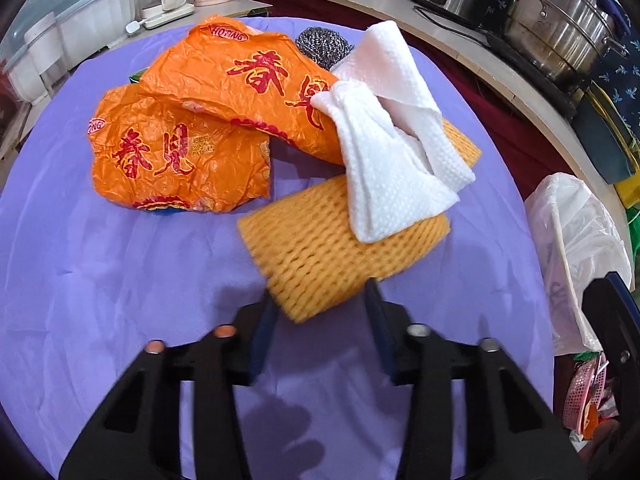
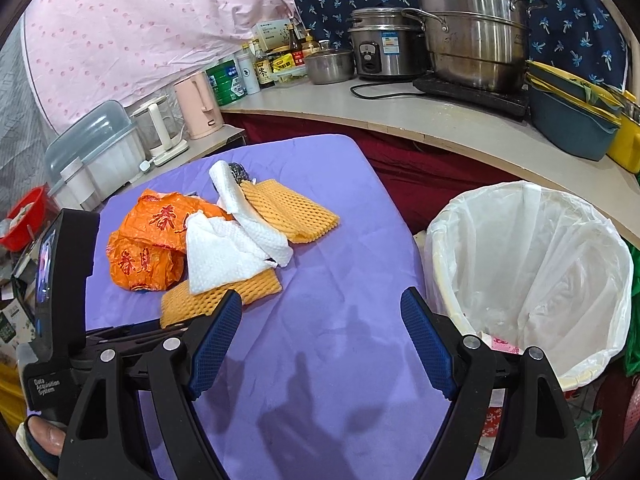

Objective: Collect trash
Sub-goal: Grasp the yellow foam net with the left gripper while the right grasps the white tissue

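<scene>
A pile of trash lies on the purple table (image 1: 100,272): two orange plastic bags (image 1: 176,152) with red characters, a white paper towel (image 1: 388,168), two yellow foam nets (image 1: 320,256) and a steel scourer (image 1: 324,46). My left gripper (image 1: 322,300) is open, its jaws either side of the near corner of the closest foam net. My right gripper (image 2: 322,320) is open and empty above bare cloth, right of the pile (image 2: 216,248). The bin (image 2: 528,272) with a white liner stands right of the table.
A curved counter (image 2: 420,120) behind holds steel pots, a rice cooker (image 2: 384,52), bottles and basins. Kettles (image 2: 200,104) and a plastic box (image 2: 100,152) stand at the back left. The left gripper's body (image 2: 60,280) shows at the left of the right wrist view.
</scene>
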Tool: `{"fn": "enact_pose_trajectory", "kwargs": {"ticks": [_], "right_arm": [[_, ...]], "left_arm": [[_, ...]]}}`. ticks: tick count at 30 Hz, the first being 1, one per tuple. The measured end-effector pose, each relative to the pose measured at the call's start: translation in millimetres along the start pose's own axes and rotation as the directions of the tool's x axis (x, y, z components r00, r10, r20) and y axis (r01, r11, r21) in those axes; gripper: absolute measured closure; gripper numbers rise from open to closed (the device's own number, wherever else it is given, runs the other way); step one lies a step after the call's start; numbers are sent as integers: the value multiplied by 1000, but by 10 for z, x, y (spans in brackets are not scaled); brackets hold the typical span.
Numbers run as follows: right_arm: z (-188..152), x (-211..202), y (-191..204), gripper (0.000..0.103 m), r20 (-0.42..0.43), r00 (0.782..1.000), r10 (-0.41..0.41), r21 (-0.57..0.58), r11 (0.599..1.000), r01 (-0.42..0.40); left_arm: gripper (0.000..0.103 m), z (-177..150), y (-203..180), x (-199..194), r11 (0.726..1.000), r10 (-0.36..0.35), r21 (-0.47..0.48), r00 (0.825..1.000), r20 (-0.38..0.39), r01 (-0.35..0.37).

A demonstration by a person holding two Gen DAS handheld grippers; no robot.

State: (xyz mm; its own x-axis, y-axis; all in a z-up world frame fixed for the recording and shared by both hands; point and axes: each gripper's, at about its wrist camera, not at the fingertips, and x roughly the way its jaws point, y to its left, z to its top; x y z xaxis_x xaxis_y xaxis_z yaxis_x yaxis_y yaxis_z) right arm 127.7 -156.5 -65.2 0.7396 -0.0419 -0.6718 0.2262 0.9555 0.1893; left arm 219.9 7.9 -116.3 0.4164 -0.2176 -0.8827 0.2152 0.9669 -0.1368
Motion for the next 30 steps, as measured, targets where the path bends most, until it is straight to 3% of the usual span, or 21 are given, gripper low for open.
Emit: {"fn": "enact_pose_trajectory", "kwargs": {"ticks": [2,5,17,24,30], "right_arm": [[-1,28,36,25,-2,1000,7,-4,1000,-7],[-6,70,116,25,-8,1000,24,-14,1000,-24],[11,358,593,26,-55,991,121,-77,989,-125],[32,723,964,27,-92,987,128,-134,981,-140],[40,1064,1087,50,-148,982,119,-147,979,-141]], "left_arm": [[89,-9,29,-15,1000,2,0,1000,-8,-2],[95,-38,65,-75,1000,0,14,1000,-5,0],[97,-247,350,-375,1000,7,2,1000,-5,-7],[97,-351,594,-408,999,37,-37,999,-22,-38],[97,-349,705,-413,998,38,-58,999,-21,-39]]}}
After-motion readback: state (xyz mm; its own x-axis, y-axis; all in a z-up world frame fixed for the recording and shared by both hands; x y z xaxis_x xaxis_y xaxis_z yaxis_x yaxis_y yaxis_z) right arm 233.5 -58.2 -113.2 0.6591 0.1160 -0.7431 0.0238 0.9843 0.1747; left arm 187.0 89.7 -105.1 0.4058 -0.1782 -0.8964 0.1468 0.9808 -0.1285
